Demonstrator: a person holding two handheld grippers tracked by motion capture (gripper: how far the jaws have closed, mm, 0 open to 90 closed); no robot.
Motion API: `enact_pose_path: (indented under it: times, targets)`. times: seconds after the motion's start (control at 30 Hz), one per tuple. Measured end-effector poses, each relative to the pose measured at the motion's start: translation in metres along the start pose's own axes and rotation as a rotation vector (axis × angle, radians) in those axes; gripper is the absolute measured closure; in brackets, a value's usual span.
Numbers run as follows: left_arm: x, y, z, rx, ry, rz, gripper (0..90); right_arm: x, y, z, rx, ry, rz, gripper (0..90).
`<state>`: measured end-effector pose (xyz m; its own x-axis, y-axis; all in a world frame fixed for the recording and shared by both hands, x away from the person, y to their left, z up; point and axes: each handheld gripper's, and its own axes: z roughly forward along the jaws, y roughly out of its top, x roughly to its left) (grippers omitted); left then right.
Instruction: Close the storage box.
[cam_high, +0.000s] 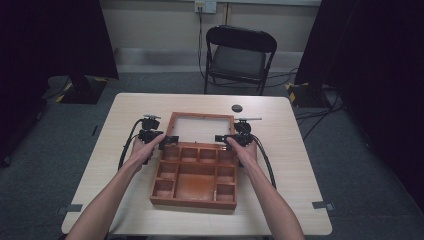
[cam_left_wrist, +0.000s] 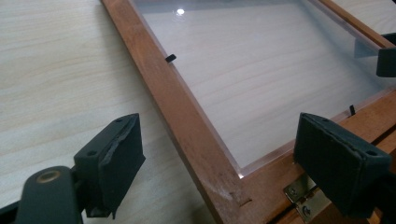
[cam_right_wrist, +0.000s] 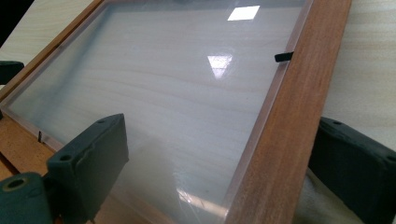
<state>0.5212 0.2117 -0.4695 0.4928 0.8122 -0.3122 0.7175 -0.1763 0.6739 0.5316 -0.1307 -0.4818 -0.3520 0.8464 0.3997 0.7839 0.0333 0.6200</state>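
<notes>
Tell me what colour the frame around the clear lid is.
Reddish-brown wood. The lid frame shows best in the right gripper view.

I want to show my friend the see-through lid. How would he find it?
Start at the pale wooden table in front of the black folding chair. In its middle lies an open brown wooden box with little compartments. The lid is the flat part hinged to the box's far edge: a brown frame around a clear pane, between the left gripper and the right gripper.
</notes>
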Motion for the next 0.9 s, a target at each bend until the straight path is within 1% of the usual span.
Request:
enact_pose_path:
  times: [0.03, 0.1, 0.13, 0.17, 0.2, 0.23, 0.27, 0.4, 0.53, 0.6, 0.67, 0.73, 0.8, 0.9]
  targets:
    - [0.0007, 0.0000, 0.0004, 0.001, -0.007, -0.016, 14.9, 0.0002, 0.0005, 0.0002, 0.008, 0.008, -0.014, 7.1]
    - [0.0006, -0.0001, 0.0004, 0.003, -0.014, -0.024, 15.4, 0.0009, 0.0030, 0.0002, 0.024, 0.004, 0.000, 8.4]
    - [0.0006, -0.0001, 0.0004, 0.003, -0.014, -0.024, 17.9, 0.0009, 0.0030, 0.0002, 0.024, 0.004, 0.000, 8.4]
    - [0.0014, -0.0002, 0.0001, 0.005, -0.039, -0.024, 17.9, 0.0008, 0.0031, 0.0002, 0.024, 0.003, 0.000, 9.2]
    - [0.0018, -0.0005, 0.0010, 0.001, -0.054, -0.039, 22.3, -0.0002, 0.0030, -0.0002, 0.019, 0.005, 0.001, 11.6]
    - [0.0022, -0.0003, 0.0011, 0.002, -0.059, -0.038, 21.9, -0.0021, 0.0028, -0.0012, 0.006, 0.008, 0.012, 14.6]
    - [0.0025, -0.0001, 0.0012, 0.003, -0.058, -0.029, 21.2, -0.0042, 0.0023, -0.0016, -0.006, 0.014, 0.008, 15.2]
    - [0.0027, -0.0005, 0.0024, 0.002, -0.058, -0.042, 20.2, -0.0040, 0.0016, -0.0016, -0.014, 0.012, 0.003, 15.2]
    - [0.0028, -0.0001, 0.0024, 0.006, -0.055, -0.057, 20.3, -0.0024, 0.0022, -0.0011, -0.028, -0.004, -0.010, 15.1]
    - [0.0025, 0.0007, 0.0021, 0.009, -0.051, -0.051, 20.3, -0.0022, 0.0027, -0.0015, -0.031, -0.007, -0.015, 15.2]
    - [0.0027, 0.0006, 0.0021, 0.007, -0.055, -0.053, 20.3, -0.0006, 0.0028, -0.0027, -0.036, -0.010, -0.014, 15.2]
    - [0.0030, 0.0009, 0.0017, 0.009, -0.056, -0.054, 20.5, 0.0005, 0.0034, -0.0036, -0.040, -0.017, -0.025, 15.2]
    - [0.0018, 0.0015, 0.0010, 0.003, -0.047, -0.041, 20.7, 0.0011, 0.0039, -0.0043, -0.052, -0.021, -0.044, 15.3]
    - [0.0011, 0.0016, 0.0007, 0.003, -0.046, -0.050, 21.2, 0.0028, 0.0051, -0.0060, -0.049, -0.029, -0.046, 15.9]
